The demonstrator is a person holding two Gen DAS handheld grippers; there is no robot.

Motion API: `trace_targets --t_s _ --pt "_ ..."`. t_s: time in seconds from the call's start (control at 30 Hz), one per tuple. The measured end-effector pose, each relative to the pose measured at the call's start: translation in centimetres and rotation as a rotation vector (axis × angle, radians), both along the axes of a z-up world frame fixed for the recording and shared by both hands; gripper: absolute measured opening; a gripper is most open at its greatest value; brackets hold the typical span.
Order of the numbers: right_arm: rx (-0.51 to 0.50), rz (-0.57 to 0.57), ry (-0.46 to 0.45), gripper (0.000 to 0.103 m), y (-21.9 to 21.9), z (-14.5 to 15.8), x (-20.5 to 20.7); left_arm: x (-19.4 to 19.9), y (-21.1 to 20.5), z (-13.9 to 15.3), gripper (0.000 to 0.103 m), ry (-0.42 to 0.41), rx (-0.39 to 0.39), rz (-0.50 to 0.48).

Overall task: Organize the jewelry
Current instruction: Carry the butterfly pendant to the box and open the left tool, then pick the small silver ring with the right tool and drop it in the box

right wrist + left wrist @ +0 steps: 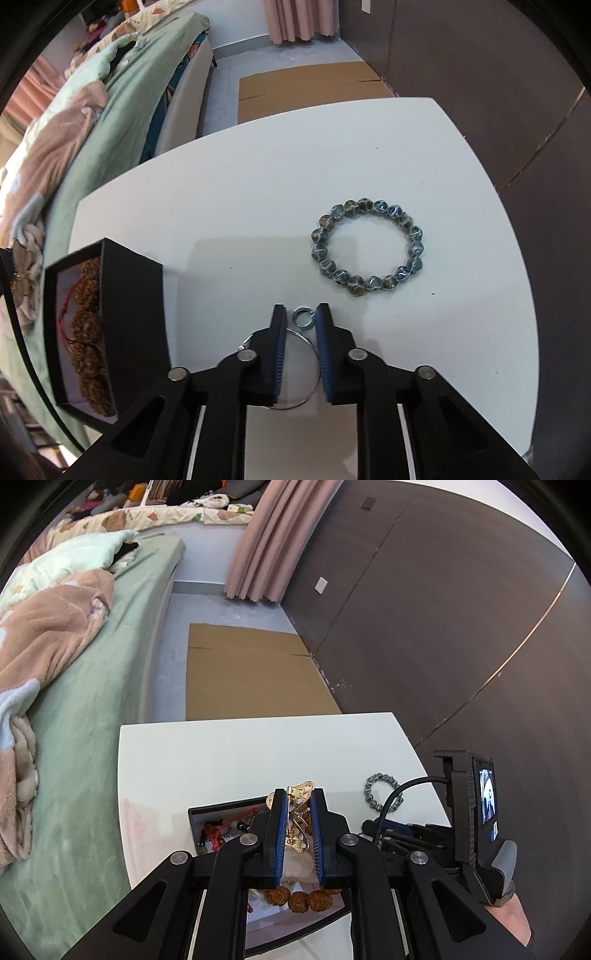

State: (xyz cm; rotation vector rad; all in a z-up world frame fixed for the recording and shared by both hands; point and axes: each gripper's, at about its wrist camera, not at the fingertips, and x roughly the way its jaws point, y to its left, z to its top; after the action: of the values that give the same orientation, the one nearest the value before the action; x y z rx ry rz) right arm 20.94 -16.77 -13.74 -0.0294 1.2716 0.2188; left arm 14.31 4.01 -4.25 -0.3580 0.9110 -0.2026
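My left gripper [298, 794] is shut on a gold butterfly clip [298, 827], which it holds above an open black box [221, 806]. In the box lie brown textured beads [297, 901] and small red pieces. My right gripper [303, 308] points down at the white table [221, 206], shut on a small silver ring [294, 316], with the pads close against its sides. A large thin metal hoop [295, 407] lies flat under the fingers. A grey-blue bead bracelet [321, 254] rests on the table beyond the right gripper, apart from it. The same bracelet [369, 781] shows in the left wrist view.
The black box [133, 295] stands at the table's left edge, its brown beads [86, 325] showing inside. A bed with green sheets [92, 701] runs along the left. Flat cardboard [251, 672] lies on the floor past the table, and a dark wall [443, 627] is on the right.
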Motion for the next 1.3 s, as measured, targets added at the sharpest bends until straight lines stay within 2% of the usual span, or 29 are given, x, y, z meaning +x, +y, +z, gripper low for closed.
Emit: trace_targets --t_s 0.17,0.4,0.43,0.5,0.53,0.57,0.63,0.83,1.0,1.13,1.3 --pt "0.025 -0.011 0.0 0.013 -0.1 0.1 0.2 -0.5 0.3 -0.1 0.013 0.008 -0.001 0.004" --pt "0.14 -0.034 -0.026 0.013 -1.4 1.9 -0.4 -0.6 0.6 -1.1 0.014 0.069 0.001 0.005" --pt "0.156 -0.034 -0.033 0.013 -1.6 2.2 -0.7 -0.8 0.6 -1.2 0.017 0.067 0.002 0.007" --pt "0.195 -0.032 -0.049 0.013 -1.9 2.9 -1.2 -1.0 0.6 -1.0 0.046 0.057 -0.009 0.008" --pt "0.213 -0.031 -0.055 0.013 -2.1 3.2 -1.4 -1.2 0.7 -0.9 0.079 0.047 -0.015 0.011" --pt "0.233 -0.03 -0.063 0.013 -2.2 3.5 -1.6 -1.5 0.9 -0.6 0.097 0.028 -0.02 0.02" --pt "0.275 -0.024 -0.081 0.013 -2.3 4.2 -2.0 -1.9 1.4 -0.1 0.097 0.004 -0.023 0.04" --pt "0.403 0.022 -0.119 0.013 -1.0 5.8 -2.9 -2.3 3.4 0.1 0.097 0.006 -0.026 0.093" --pt "0.535 0.082 -0.113 0.013 1.3 6.5 -3.3 -2.7 4.8 0.8 0.097 -0.026 -0.024 0.131" --pt "0.588 0.124 -0.135 0.013 2.9 7.2 -3.8 -3.1 5.7 1.2 0.103 -0.045 -0.032 0.155" --pt "0.682 0.148 -0.118 0.014 4.5 7.1 -3.9 -3.6 6.6 1.3 0.103 -0.037 -0.065 0.157"
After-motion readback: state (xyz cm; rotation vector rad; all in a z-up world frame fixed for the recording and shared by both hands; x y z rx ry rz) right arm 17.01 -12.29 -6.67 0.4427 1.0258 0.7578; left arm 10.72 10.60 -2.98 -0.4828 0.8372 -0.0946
